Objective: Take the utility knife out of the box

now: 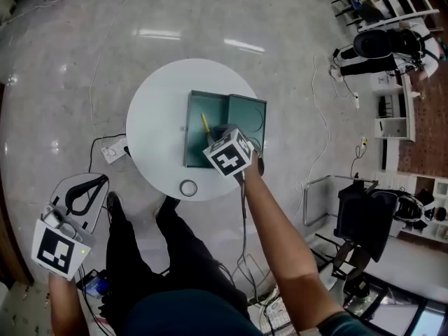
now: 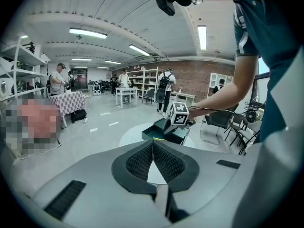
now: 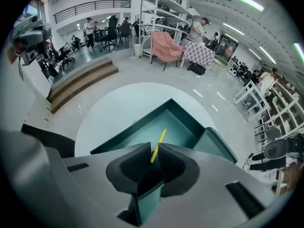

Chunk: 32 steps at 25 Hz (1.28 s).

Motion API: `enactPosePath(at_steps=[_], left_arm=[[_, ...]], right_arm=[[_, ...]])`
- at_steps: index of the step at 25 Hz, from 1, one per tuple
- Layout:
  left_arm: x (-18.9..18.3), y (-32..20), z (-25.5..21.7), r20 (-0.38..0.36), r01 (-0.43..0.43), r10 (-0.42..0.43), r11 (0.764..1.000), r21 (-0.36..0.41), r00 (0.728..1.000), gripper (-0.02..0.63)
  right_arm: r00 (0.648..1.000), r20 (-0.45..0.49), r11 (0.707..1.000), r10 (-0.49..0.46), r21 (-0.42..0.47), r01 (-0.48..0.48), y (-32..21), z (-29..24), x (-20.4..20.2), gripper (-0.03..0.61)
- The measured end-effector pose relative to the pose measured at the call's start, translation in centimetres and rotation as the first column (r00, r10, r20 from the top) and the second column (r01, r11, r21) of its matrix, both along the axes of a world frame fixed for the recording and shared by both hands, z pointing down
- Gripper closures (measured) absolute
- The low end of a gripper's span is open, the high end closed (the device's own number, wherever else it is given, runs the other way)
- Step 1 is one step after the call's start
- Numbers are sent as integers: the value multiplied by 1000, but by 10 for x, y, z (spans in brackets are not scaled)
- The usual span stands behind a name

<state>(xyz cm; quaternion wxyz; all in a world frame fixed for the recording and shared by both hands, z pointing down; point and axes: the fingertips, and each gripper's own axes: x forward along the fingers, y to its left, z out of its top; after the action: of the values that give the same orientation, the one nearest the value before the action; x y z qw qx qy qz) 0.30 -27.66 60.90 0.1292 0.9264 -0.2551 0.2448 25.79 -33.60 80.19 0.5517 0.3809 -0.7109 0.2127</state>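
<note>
A slim yellow utility knife (image 1: 205, 122) lies flat on the floor of an open dark green box (image 1: 187, 128), slanted across the deeper half, with the lid folded open on the far side from the left gripper. Only its narrow yellow body shows. Whether the blade is out is too small to tell.

The right gripper (image 3: 153, 148) hangs steeply over the box, aimed at the knife's near end. Its dark ribbed fingers (image 3: 130, 163) are closed to a thin slit. The yellow strip shows in the slit just past their tips, and it appears to rest on the box floor rather than be pinched.

The step in hand looks like the approach, and the knife is not yet lifted. The next move likely calls for spreading the fingers, lowering them on either side of the thin body, then closing and raising it clear of the box walls.

The box sits on a round white surface (image 1: 154, 117). The left gripper (image 2: 153, 148) hangs well off to the side, below the surface's edge, fingers pressed together on nothing.
</note>
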Motion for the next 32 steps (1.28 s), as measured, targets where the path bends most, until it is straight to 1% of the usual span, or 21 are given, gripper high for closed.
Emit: enactPosePath(at_steps=[7,8,9,10,14,18,21,23,27,28,30,32], left_arm=[[-7,-3,12,-3,28,-28,999,-29,1000,595],[-8,-3,14,-3,34,-34,999,-36,999,594],[-10,-2,15,-4,42,-42,998,-43,999,594],[-12,-2,16,-6,48,-48,998,-49,999,594],[-20,-4,20,-7,52,-52,997,-56,999,595],[-30,-7,26,-11,63,-64,996,-67,998,594],[-41,-8,32,-9,77,-77,994,-79,997,594],[-46,-8,35,-6,80,-81,993,-83,997,594],[-53,-9,38,-5,80,-81,993,-89,997,594],[-54,-9,38,-6,80,-81,993,-88,997,594],[-60,-10,37,-9,81,-82,993,-86,997,594],[-67,-11,39,-10,81,-82,993,-84,997,594]], right_arm=[[993,-101,996,-53,-76,46,-7,26,7,536],[993,-107,994,-55,-98,44,-6,29,8,514],[992,-112,992,-53,-123,39,-4,33,8,430],[991,-121,989,-52,-145,34,-2,36,8,405],[972,-215,982,-99,-179,60,-3,45,11,407],[950,-279,968,-137,-243,68,-3,62,12,407],[945,-292,955,-148,-289,61,-3,71,10,407],[940,-294,945,-175,-318,76,-3,72,7,411],[920,-305,920,-247,-371,124,1,75,-2,490],[916,-311,918,-255,-377,128,3,76,-4,505],[911,-320,917,-259,-378,128,3,79,-9,509],[919,-312,923,-243,-367,119,2,82,-15,511]])
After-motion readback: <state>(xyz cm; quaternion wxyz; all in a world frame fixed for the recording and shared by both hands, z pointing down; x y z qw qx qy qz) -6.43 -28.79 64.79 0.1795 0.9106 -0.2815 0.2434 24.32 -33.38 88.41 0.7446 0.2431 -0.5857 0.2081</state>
